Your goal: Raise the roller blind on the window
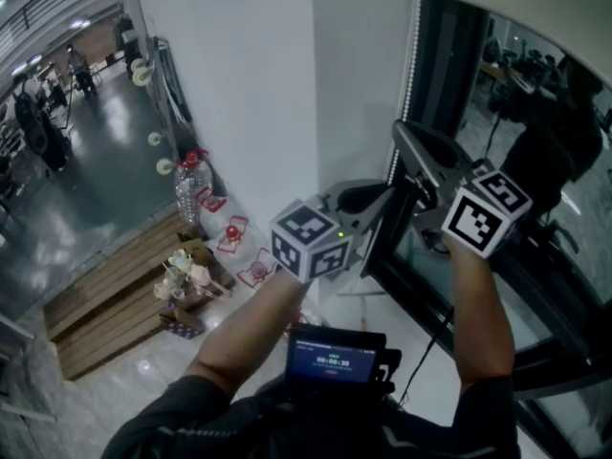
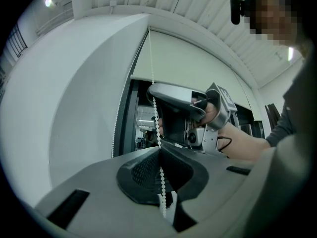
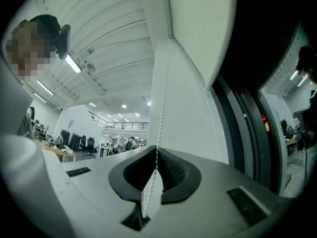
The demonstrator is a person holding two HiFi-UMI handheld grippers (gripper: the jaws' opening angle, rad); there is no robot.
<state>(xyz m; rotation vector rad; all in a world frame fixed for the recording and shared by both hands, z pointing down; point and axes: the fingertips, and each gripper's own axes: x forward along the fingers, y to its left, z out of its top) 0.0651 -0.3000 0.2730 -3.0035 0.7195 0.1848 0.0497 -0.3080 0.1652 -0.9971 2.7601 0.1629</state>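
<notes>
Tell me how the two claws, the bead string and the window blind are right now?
Left claw: shut on the white bead chain.
Right claw: shut on the same chain, higher up.
White bead chain: hanging straight, pinched by both claws.
Cream fabric roller blind: partly raised, dark glass showing below.

White pillar (image 1: 229,84) rises above glossy grey floor (image 1: 86,180) and wooden pallets (image 1: 105,304).

I see a glossy grey floor (image 1: 86,189) on the far left, paler near me. A low wooden platform (image 1: 105,304) lies on it at left. By the wall stand a big clear bottle (image 1: 191,187), some red wire-frame pieces (image 1: 232,233) and an open box of small items (image 1: 186,283).
</notes>
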